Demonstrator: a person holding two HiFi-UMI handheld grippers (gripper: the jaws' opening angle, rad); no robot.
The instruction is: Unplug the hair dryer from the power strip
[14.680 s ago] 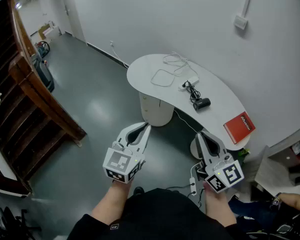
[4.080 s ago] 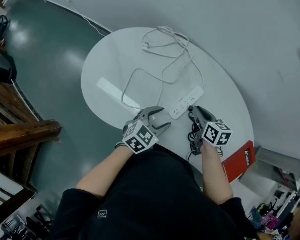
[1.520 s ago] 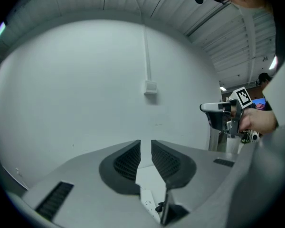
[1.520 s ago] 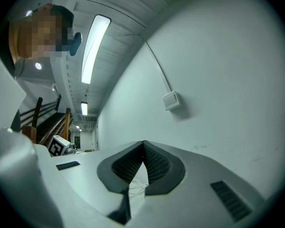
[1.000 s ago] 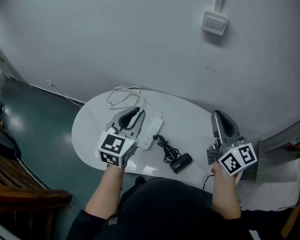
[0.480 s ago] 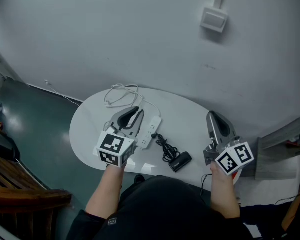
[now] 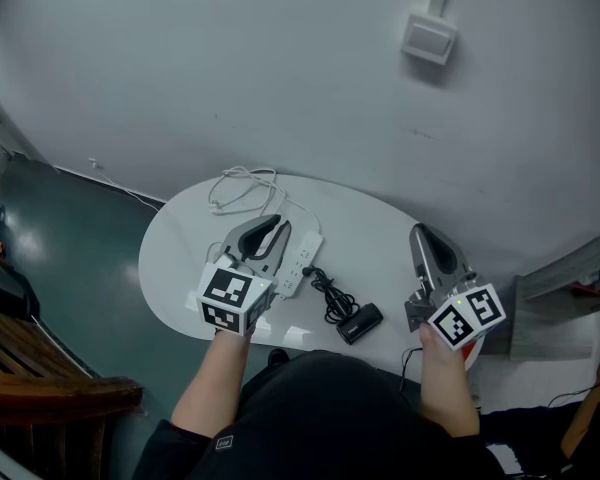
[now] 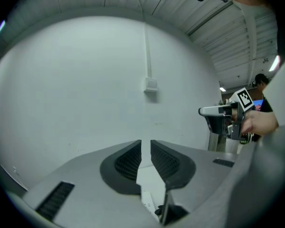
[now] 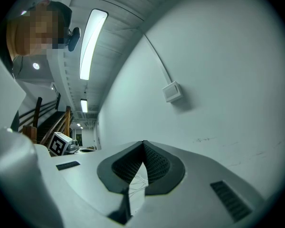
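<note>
While both forearms reach forward from the dark-clad torso at the bottom of the head view, one white oval table fills the middle, set against a plain grey wall. Two grippers are held over it, each with one marker cube at its rear.

The left gripper lies low and nearly level over the table's left half, directly above the one white power strip. Its jaws stand a narrow slit apart with nothing pinched between them, and the strip shows through the gap below.

The right gripper is held well apart from it, over the table's right end and pointing at the wall. Its tips are pressed together and hold nothing.

One black hair dryer lies on the table near the front edge, between the two grippers. Its one black cord runs in a loose bundle up to the near end of the strip. Whether the plug sits in a socket cannot be told.

One white cable lies coiled at the table's far left.

One small box is mounted high on the wall.
</note>
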